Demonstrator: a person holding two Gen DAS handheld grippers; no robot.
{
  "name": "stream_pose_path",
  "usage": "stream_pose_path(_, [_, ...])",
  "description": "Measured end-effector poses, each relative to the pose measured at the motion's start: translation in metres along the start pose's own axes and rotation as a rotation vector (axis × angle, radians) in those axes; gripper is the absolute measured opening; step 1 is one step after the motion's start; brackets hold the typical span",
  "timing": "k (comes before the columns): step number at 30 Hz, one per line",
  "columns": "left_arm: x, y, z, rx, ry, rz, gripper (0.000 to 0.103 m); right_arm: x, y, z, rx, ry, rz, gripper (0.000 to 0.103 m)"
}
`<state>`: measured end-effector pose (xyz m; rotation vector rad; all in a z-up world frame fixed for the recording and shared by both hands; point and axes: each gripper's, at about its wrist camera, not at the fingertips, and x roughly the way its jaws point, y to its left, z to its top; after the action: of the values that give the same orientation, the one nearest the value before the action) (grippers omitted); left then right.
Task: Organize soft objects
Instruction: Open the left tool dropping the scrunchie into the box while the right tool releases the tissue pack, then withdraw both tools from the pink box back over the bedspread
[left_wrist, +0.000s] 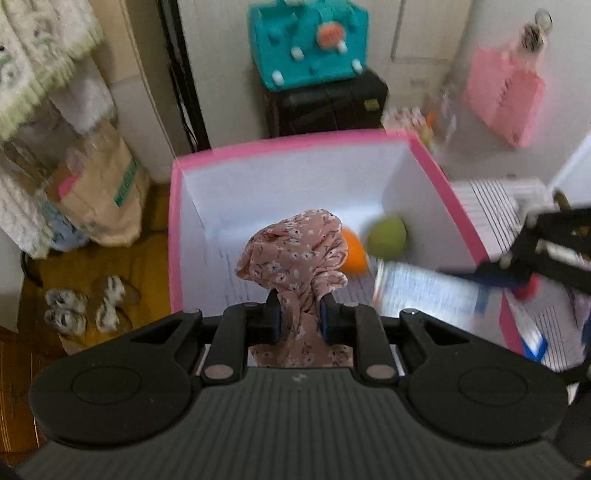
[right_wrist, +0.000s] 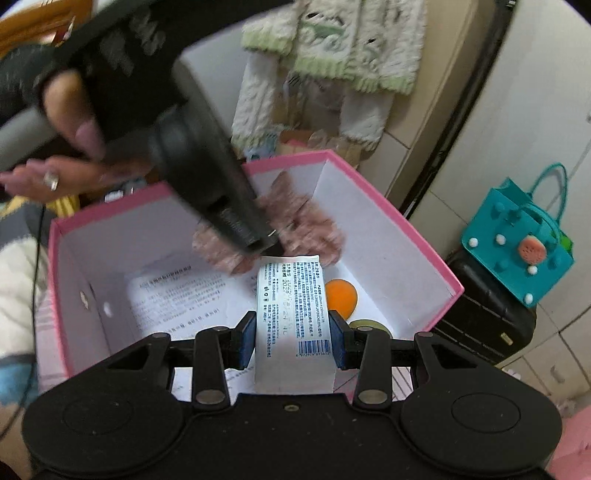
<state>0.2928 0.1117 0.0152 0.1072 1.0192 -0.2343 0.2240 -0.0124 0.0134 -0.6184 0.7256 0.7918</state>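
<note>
1. The floral cloth (left_wrist: 295, 258), a thin peach fabric printed with small white flowers, is bunched into a loose lump. It hangs above the inside of the pink box (left_wrist: 177, 229), near the middle. It looks limp and light.
2. The left gripper (left_wrist: 298, 319) has its jaws closed tight on the gathered neck of the cloth. Pinching it there likely keeps the folds together, so the whole lump can go into the box in one piece.
3. The white packet (right_wrist: 291, 317), flat and printed with dense text and a barcode, sits lengthwise between the jaws of the right gripper (right_wrist: 293, 341). They grip its two long edges, and it too points down into the box.
4. On the white floor of the box lie an orange ball (right_wrist: 341, 295) and a green ball (left_wrist: 387, 236) close together near one corner, with a printed sheet (right_wrist: 177, 295) beside them. The box seems to be the collecting place for the soft things.
5. A bare hand (right_wrist: 62, 122) holds the left gripper's handle in the right wrist view.
6. Beyond the box stand a teal bag (left_wrist: 310, 40) on a black case (left_wrist: 328, 107), and a paper sack (left_wrist: 99, 184) on the floor.
</note>
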Motion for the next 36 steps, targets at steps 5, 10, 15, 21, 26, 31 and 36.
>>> stream_pose_path(5, [0.002, 0.002, 0.007, 0.007, -0.041, 0.010, 0.019, 0.021, -0.005, 0.002, -0.059, 0.051, 0.043, 0.045])
stream_pose_path(10, [0.029, -0.003, 0.011, 0.029, 0.111, 0.029, 0.019, 0.037, -0.005, 0.010, -0.105, 0.082, 0.139, 0.044])
stream_pose_path(15, [0.045, -0.004, 0.016, 0.021, 0.119, 0.057, 0.021, 0.060, -0.004, 0.018, -0.160, 0.136, 0.132, 0.044])
stream_pose_path(21, [0.054, 0.006, 0.014, -0.039, 0.080, 0.081, 0.034, 0.071, -0.006, 0.015, -0.216, 0.161, 0.061, 0.048])
stream_pose_path(26, [0.050, 0.005, 0.012, -0.063, 0.071, 0.038, 0.044, 0.053, -0.015, 0.013, -0.149, 0.090, 0.026, 0.054])
stream_pose_path(31, [0.033, -0.003, 0.009, -0.018, 0.028, 0.045, 0.047, 0.018, -0.015, 0.008, -0.068, 0.031, 0.024, 0.055])
stream_pose_path(36, [0.004, -0.011, 0.002, 0.035, -0.002, 0.061, 0.050, -0.009, -0.004, -0.002, 0.042, -0.009, -0.026, 0.055])
